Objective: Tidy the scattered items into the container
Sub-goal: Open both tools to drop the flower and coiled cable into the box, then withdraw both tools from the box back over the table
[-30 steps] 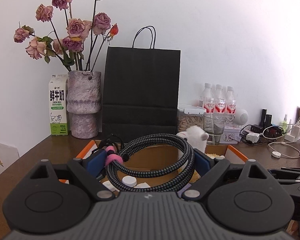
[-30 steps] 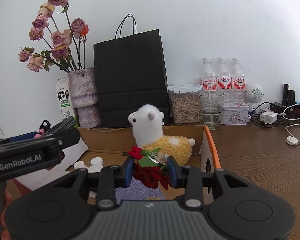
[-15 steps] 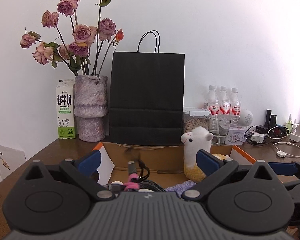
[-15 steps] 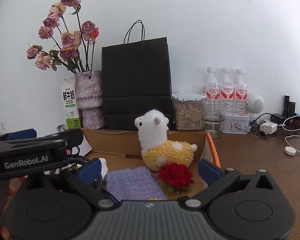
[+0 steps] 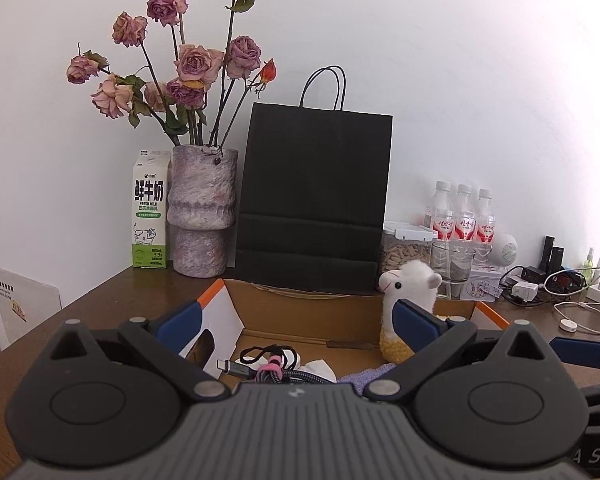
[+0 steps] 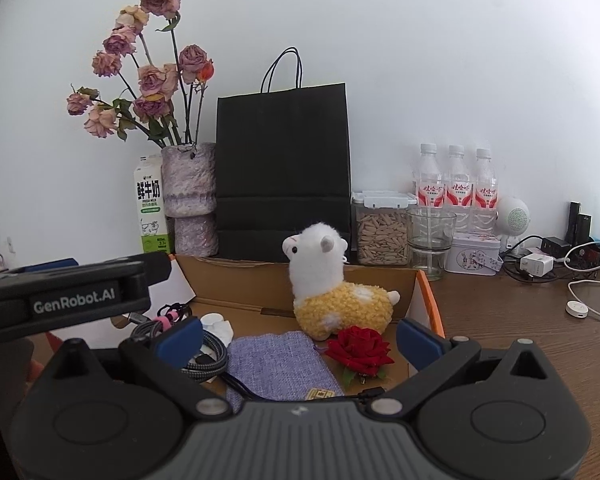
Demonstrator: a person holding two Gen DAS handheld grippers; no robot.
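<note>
Where cardboard box (image 5: 300, 312) walls rise, cable (image 5: 276, 372) half-hidden

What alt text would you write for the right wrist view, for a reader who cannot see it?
The open right gripper hovers over a cardboard box holding a plush alpaca, a red rose, a purple pouch and a coiled cable. Behind stand a black bag and a vase.

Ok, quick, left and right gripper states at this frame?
Left gripper: open, holding nothing, above the cardboard box.
Right gripper: open, holding nothing.
</note>
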